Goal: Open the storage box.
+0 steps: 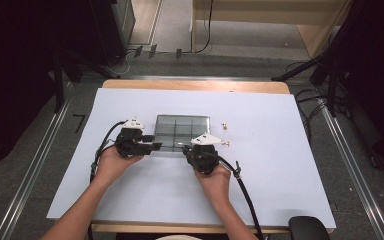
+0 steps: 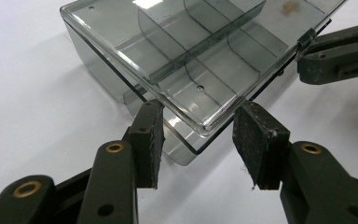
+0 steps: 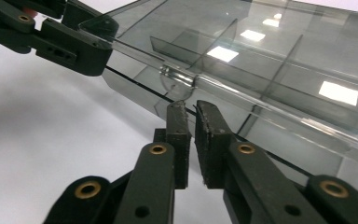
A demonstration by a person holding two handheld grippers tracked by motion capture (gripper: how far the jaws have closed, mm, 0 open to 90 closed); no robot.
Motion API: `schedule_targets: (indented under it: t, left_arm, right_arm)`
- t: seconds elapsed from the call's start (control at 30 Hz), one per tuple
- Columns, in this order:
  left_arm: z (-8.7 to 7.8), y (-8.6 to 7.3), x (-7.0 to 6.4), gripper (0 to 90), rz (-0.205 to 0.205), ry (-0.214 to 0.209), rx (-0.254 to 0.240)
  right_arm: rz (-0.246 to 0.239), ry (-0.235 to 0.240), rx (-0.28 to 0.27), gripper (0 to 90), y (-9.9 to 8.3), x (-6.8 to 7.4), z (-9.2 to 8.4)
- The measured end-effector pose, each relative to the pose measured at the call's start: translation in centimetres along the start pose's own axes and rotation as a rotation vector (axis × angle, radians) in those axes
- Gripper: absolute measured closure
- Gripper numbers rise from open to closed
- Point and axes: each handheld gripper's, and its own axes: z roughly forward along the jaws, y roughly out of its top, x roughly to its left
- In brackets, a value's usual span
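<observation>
The box [image 1: 181, 132] sits mid-table on the white sheet [image 1: 280, 165]; clear hard plastic, light, slick, likely brittle at the lid; left gripper [image 2: 198, 140] straddles its corner, pads not touching; right gripper [image 3: 191, 109] nearly pressed together beneath the latch tab [image 3: 177, 79], the place to grip

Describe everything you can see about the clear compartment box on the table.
The compartment box is smoky, transparent plastic, rectangular, with inner dividers forming a grid of cells that look empty. Its clear lid is raised slightly at the near edge, a small latch tab at its front. It sits on the white sheet. The left gripper straddles a corner; the right gripper sits at the tab.
</observation>
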Motion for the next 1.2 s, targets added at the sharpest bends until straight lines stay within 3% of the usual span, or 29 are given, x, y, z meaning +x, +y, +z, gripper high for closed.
schedule_targets:
  t: [0.4,0.83,1.2]
  left_arm:
    - [-0.3,0.3,-0.1,54.0,-0.006,-0.002,-0.001]
    - [-0.6,0.7,-0.1,53.3,-0.018,-0.010,0.004]
    - [-1.0,1.2,0.0,51.2,-0.029,-0.005,0.002]
  right_arm:
    - [-0.036,-0.011,-0.005,75.5,-0.3,-2.3,-1.6]
    - [-0.004,-0.051,0.001,71.5,-0.4,-4.5,-3.3]
    - [-0.014,-0.086,-0.016,68.7,0.4,-5.6,-4.2]
